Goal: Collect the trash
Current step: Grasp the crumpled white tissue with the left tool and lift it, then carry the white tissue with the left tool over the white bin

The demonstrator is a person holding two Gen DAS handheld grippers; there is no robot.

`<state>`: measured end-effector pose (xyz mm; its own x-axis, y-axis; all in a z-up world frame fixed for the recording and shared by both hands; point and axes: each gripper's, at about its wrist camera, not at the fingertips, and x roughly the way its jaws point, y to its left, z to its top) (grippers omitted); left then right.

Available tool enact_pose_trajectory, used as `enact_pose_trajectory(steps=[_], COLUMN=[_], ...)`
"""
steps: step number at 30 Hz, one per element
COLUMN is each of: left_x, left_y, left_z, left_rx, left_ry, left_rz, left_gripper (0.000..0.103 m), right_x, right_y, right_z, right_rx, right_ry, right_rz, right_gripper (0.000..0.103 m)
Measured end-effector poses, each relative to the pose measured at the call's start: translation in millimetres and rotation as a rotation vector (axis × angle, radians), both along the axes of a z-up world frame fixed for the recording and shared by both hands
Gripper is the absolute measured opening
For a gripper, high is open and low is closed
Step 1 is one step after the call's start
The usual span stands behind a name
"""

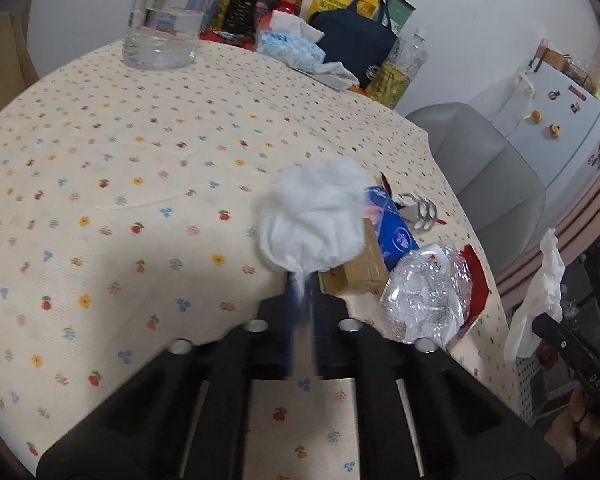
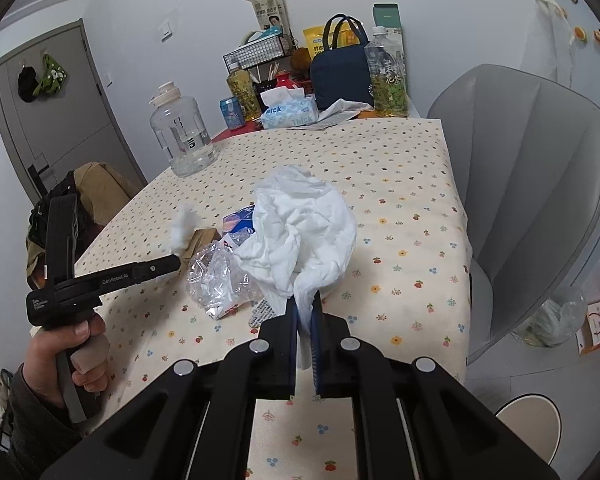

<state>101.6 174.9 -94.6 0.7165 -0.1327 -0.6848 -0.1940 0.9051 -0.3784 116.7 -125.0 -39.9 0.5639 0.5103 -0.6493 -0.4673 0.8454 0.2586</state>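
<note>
My left gripper (image 1: 301,280) is shut on a crumpled white tissue (image 1: 314,220) and holds it above the flowered tablecloth (image 1: 140,184). It also shows in the right wrist view (image 2: 176,258) with its tissue (image 2: 184,226). My right gripper (image 2: 305,304) is shut on a larger crumpled white paper towel (image 2: 300,232); that towel also hangs at the right edge of the left wrist view (image 1: 540,300). On the table near its right edge lie a crinkled clear plastic wrapper (image 1: 428,292), a blue packet (image 1: 392,228) and a brown cardboard box (image 1: 360,268).
A big clear water jug (image 1: 164,16) stands at the far side. A tissue box (image 1: 288,46), a navy bag (image 1: 356,40) and bottles (image 1: 396,68) crowd the back. A grey chair (image 2: 540,184) stands right of the table. A fridge (image 1: 560,120) is beyond.
</note>
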Motion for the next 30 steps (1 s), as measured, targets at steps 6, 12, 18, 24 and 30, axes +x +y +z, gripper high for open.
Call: enact_pose_trajectory(steps=[6,12,18,24,30], left_x=[-25,-34,-34,-25,-14], left_y=[11,-8,-44,-95,-143], left_z=[27,59,75,87,97], left_rx=[0.012,0.064,0.058,0.074,0.080], left_ry=[-0.091,-0.143,-0.199,-0.230,-0.248], left_rz=[0.073,0.055,-0.021,-0.137,-0.239], left_gripper=[0.004,0.005,0.005,0.005,0.005], right_x=[-1,-3,-5,-8,-9], right_y=[-6,-22,-47,-73,-105], right_z=[1,6,11,13,14], right_rx=[0.006,0.018,0.006,-0.013,-0.041], right_ry=[-0.007,-0.027,-0.044,-0.067,-0.080], right_rz=[-0.006,-0.031,-0.087,-0.152,-0.224], right_gripper=[0.007,0.007,0.007,0.007,0.007])
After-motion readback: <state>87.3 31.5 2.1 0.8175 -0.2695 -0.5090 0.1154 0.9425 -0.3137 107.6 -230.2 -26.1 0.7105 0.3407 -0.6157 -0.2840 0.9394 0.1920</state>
